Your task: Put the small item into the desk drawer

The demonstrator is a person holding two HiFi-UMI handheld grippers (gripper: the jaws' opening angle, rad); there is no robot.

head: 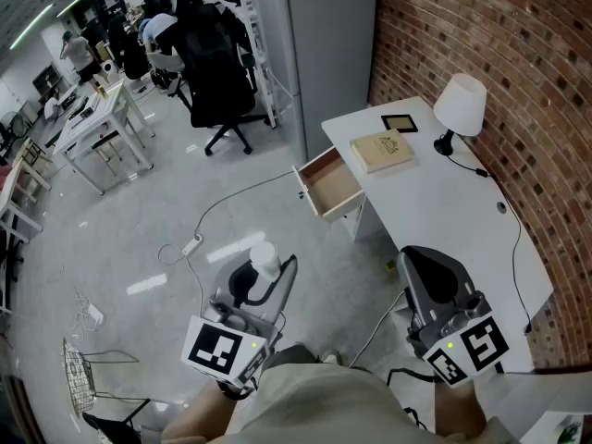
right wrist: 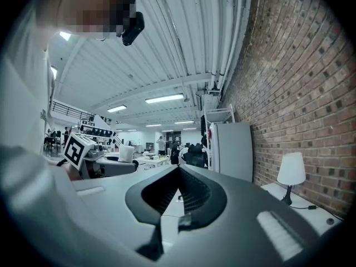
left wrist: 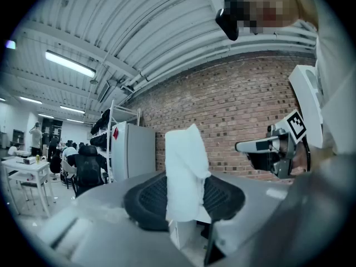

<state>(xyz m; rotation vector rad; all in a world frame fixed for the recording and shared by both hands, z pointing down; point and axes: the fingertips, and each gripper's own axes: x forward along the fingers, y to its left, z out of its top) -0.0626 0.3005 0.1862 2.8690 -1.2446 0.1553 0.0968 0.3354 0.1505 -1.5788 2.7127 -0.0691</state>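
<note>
One white small item (left wrist: 186,166) is clamped in the left gripper (head: 274,271); the right gripper (right wrist: 181,191) is closed, empty; the desk drawer (head: 331,185) is seen open at one o'clock from the item.

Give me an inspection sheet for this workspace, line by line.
Surface: white desk, mostly bare.
Job's things: drawer open, looks empty; white item in the left gripper.
Clutter: book, black frame and lamp on the desk.
Grippers: left gripper shut on the white item; right gripper shut, empty.
Cables: floor cable to a power strip; lamp cord across the desk.
Surroundings: brick wall, office chairs, grey cabinet.
</note>
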